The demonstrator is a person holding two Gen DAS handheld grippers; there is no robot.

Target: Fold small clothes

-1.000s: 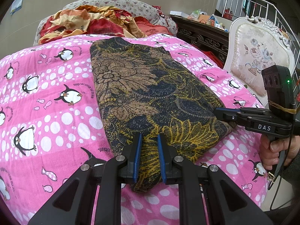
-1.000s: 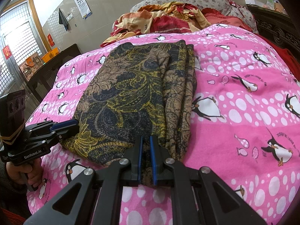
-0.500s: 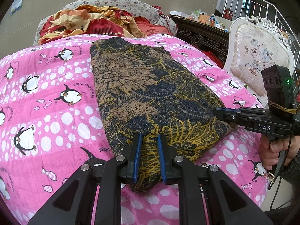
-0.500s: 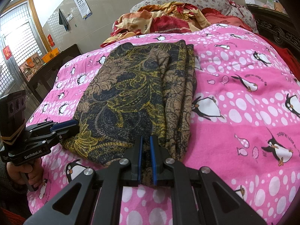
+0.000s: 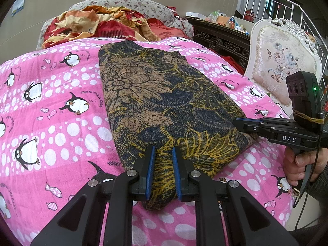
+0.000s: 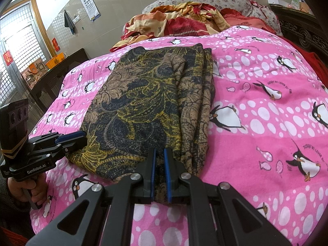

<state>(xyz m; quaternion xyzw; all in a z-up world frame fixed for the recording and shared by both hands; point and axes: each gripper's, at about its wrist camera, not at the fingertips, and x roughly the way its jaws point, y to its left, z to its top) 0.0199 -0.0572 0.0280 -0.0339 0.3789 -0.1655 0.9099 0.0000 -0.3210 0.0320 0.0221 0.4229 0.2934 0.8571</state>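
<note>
L gripper [image 5: 162, 164] & R gripper [image 6: 159, 164] both clamping patterned cloth's [image 5: 164, 94] near edge; only R view is showing its stacked right-side folds [image 6: 196, 106].

"DAS" in white caps – on the side of the right hand-held gripper [image 5: 244, 124], seen from the left wrist cam. "GenRobot.AI" in white – on the body of the left hand-held gripper [image 6: 70, 137], right wrist cam. Pink penguin bedsheet [image 5: 67, 135] carries printed French beside the penguins: "JUSQU'AU LEVER DU JOUR". Eye chart [image 6: 89, 5] on the wall – rows of symbols, too small to read. Red wall signs [image 6: 55, 44] by the window, chars illegible.
</note>
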